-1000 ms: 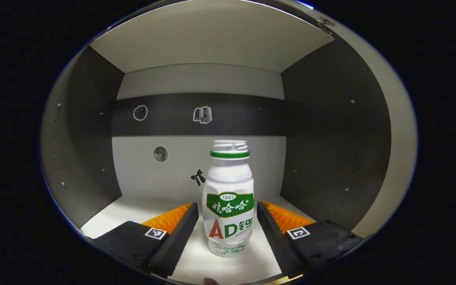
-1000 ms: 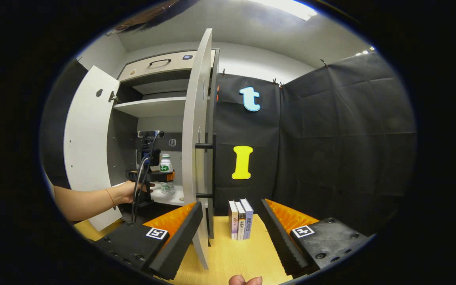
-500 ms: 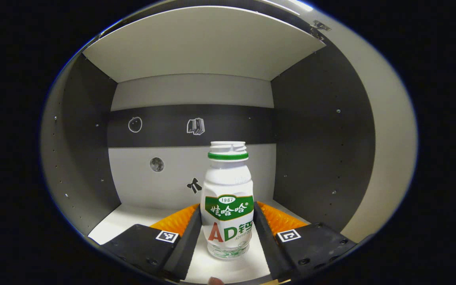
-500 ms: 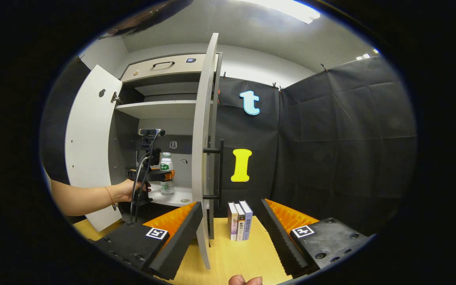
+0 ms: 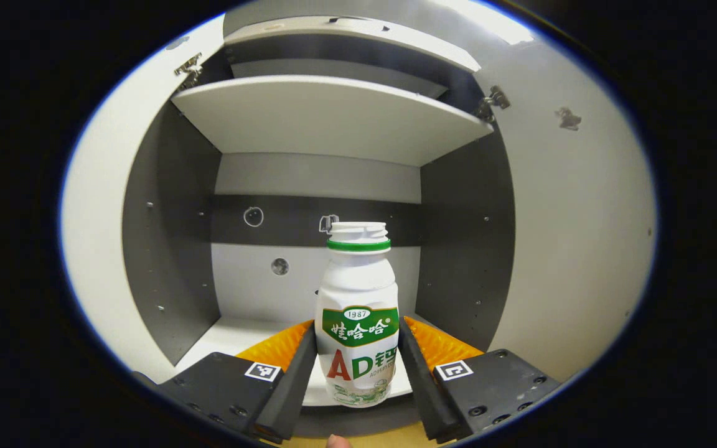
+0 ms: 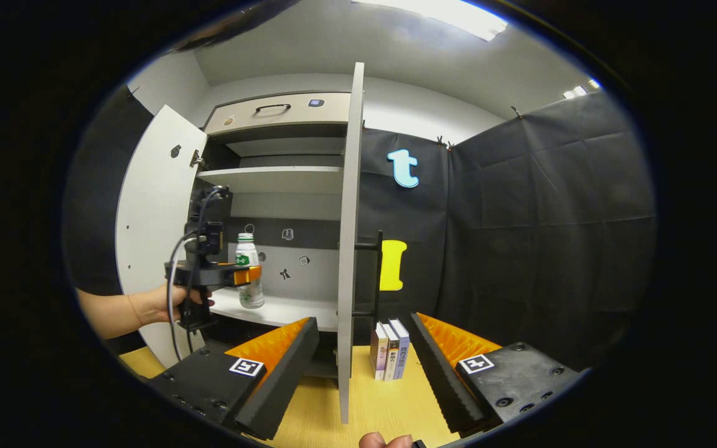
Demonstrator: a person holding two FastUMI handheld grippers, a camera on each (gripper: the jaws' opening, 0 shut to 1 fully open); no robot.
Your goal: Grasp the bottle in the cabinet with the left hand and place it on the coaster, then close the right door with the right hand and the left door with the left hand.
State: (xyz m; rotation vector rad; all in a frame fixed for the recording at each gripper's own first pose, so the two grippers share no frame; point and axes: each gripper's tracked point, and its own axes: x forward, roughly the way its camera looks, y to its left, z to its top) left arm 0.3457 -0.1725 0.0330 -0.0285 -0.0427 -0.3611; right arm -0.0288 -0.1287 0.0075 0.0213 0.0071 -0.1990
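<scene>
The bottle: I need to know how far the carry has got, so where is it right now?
In the left gripper view the bottle sits clamped between the left gripper fingers, at the front edge of the cabinet's lower shelf, between the two open doors.

- You have three books (image 6: pixel 388 350) standing upright together on the yellow table (image 6: pixel 365 404).
- Behind them hangs the black cloth wall (image 6: pixel 520 249).
- A ceiling light (image 6: pixel 445 14) shines above you.

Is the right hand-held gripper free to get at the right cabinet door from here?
Probably yes: the right hand-held gripper is open, the right door stands edge-on just ahead, nothing between.
</scene>
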